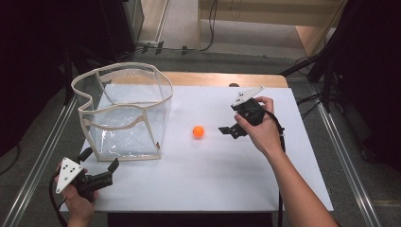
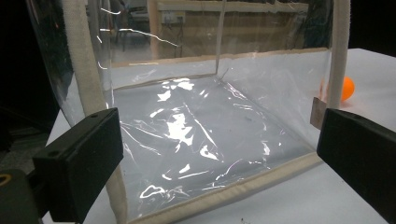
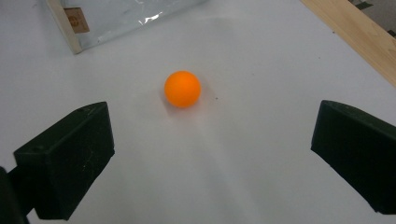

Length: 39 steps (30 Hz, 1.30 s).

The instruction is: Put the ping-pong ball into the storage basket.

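— What does the right gripper view give you that the high view doesn't?

— How the orange ball (image 3: 182, 88) sits ahead of the wide-apart jaws, on bare white board, untouched. From above, the right gripper (image 1: 230, 129) is just beside the ball (image 1: 198, 131).

— And the left gripper (image 1: 100, 160)?

— Jaws apart too, holding nothing, near the front bottom edge of the clear bag (image 1: 124, 112). Its own view looks through the plastic (image 2: 201, 135); the ball (image 2: 346, 88) peeks out past the bag's cream corner seam.

— Anything between ball and bag?

— Only white tabletop (image 1: 213, 179).

— Inside the bag?

— Nothing that I can see.
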Each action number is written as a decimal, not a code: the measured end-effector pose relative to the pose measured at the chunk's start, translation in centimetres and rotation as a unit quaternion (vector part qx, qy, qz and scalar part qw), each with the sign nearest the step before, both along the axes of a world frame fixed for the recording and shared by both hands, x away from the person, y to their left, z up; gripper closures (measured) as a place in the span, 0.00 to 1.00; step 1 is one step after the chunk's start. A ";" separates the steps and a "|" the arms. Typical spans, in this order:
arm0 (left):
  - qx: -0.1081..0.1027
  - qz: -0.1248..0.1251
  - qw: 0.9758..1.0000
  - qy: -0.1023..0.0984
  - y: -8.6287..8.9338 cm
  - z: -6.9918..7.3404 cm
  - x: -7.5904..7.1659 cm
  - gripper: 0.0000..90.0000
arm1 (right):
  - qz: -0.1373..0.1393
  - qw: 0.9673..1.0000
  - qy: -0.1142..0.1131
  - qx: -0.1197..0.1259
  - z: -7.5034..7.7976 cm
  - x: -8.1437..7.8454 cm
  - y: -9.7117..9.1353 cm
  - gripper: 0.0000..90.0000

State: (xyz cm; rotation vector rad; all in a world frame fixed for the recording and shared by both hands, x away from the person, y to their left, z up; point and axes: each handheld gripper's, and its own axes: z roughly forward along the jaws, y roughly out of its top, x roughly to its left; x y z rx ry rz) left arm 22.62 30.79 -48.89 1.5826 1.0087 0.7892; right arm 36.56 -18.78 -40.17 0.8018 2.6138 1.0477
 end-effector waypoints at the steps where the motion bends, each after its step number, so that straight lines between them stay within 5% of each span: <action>1: 0.000 0.000 1.000 0.000 0.0 0.0 0.0 0.01 | 0.001 1.000 0.000 -0.002 0.0 0.1 0.1 0.00; 39: 0.000 -0.001 1.000 -0.001 0.0 0.0 0.0 0.01 | 0.049 0.996 0.038 -0.062 -0.5 2.4 4.4 0.00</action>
